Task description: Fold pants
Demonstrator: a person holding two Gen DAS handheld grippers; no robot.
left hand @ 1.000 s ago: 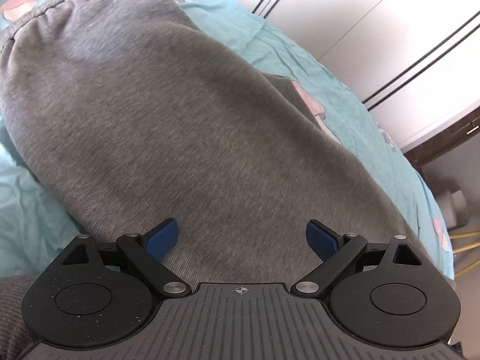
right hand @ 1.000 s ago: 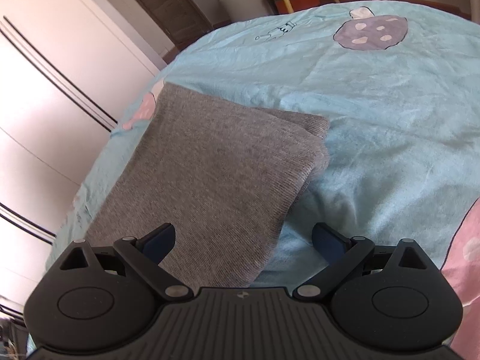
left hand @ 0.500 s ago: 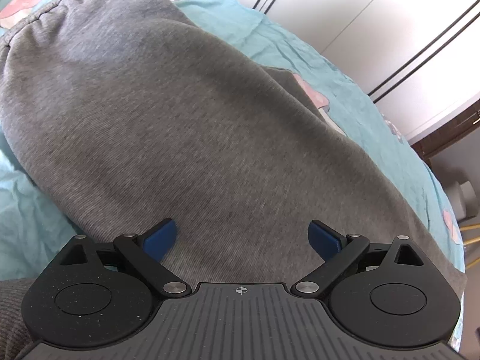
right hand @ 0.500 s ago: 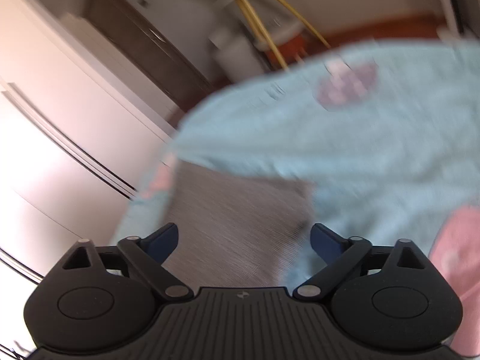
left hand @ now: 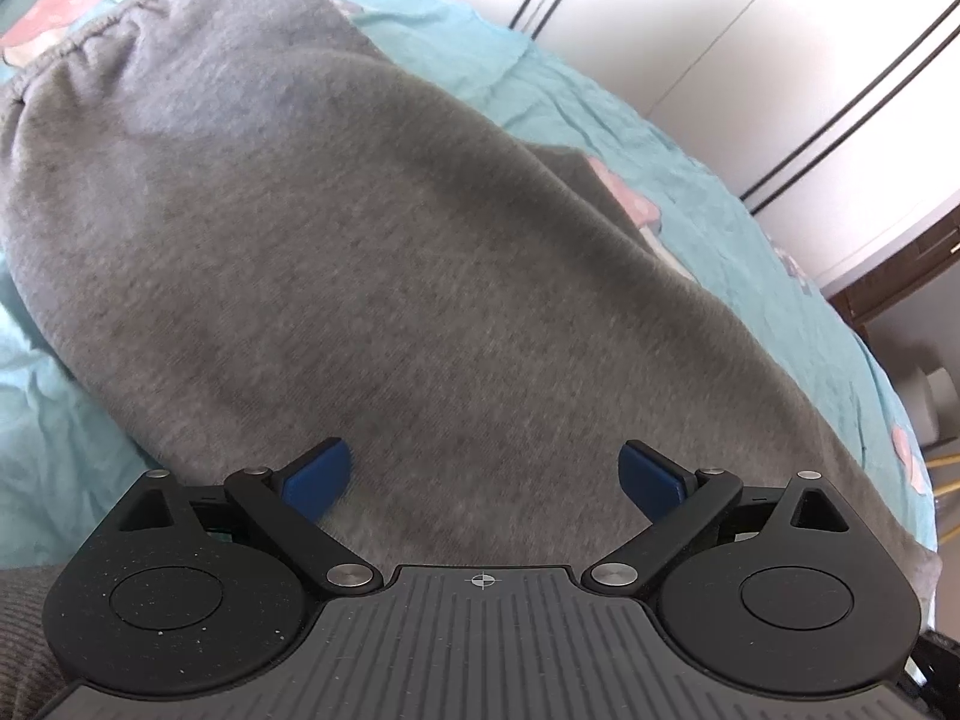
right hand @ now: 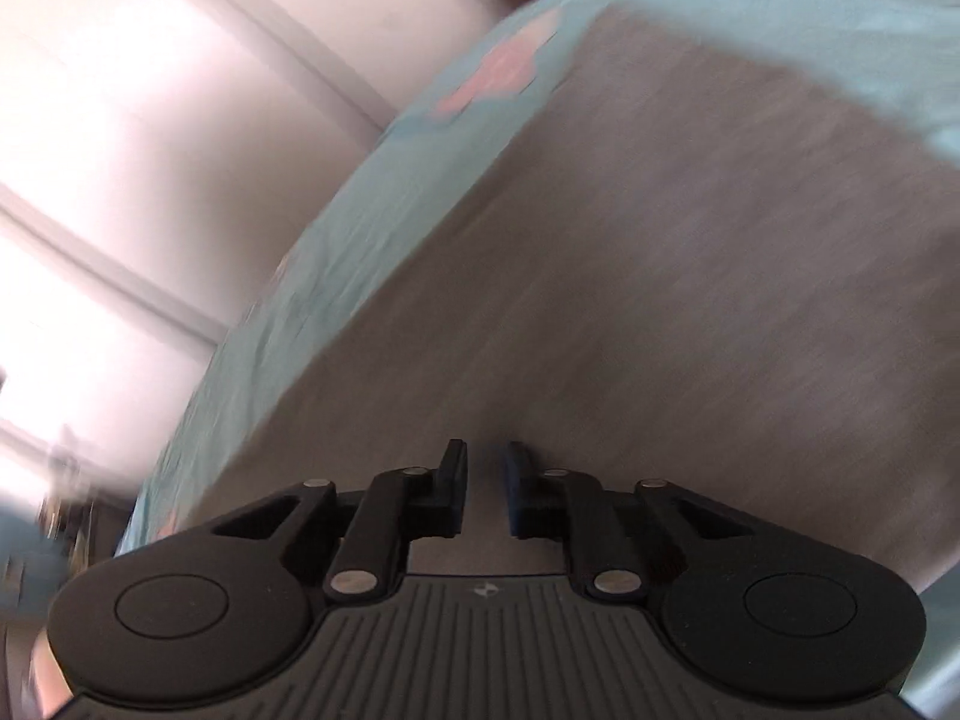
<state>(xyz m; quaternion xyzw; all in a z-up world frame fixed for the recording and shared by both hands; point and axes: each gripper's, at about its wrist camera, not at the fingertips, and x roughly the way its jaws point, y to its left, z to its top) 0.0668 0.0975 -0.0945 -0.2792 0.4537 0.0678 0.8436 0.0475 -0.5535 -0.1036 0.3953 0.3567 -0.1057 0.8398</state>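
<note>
I am holding my left gripper (left hand: 485, 476) low over the grey fleecy sweatpants (left hand: 372, 276), its blue-padded fingers (left hand: 316, 474) spread wide apart with only cloth beneath the gap — nothing is pinched between them. The sweatpants are lying folded on the turquoise bedsheet with pink cartoon patches (left hand: 708, 204), and their gathered elastic waistband (left hand: 72, 48) is sitting at the end farthest from this gripper, toward the upper left of the garment. Beyond the sweatpants, past the far edge of the sheet, white wardrobe doors with dark vertical seams (left hand: 750, 42) are standing.

My right gripper (right hand: 485, 491) is pressing in close over the same sweatpants (right hand: 690, 300), its fingers (right hand: 454, 495) drawn nearly together with a narrow slit left between the pads. The view is blurring badly here, so I cannot tell whether any fold of fabric is caught in that slit or whether the pads are merely resting above the cloth. To the left of the sweatpants a strip of bedsheet (right hand: 336, 300) is showing — then the pale wardrobe (right hand: 150, 150) behind it.
</note>
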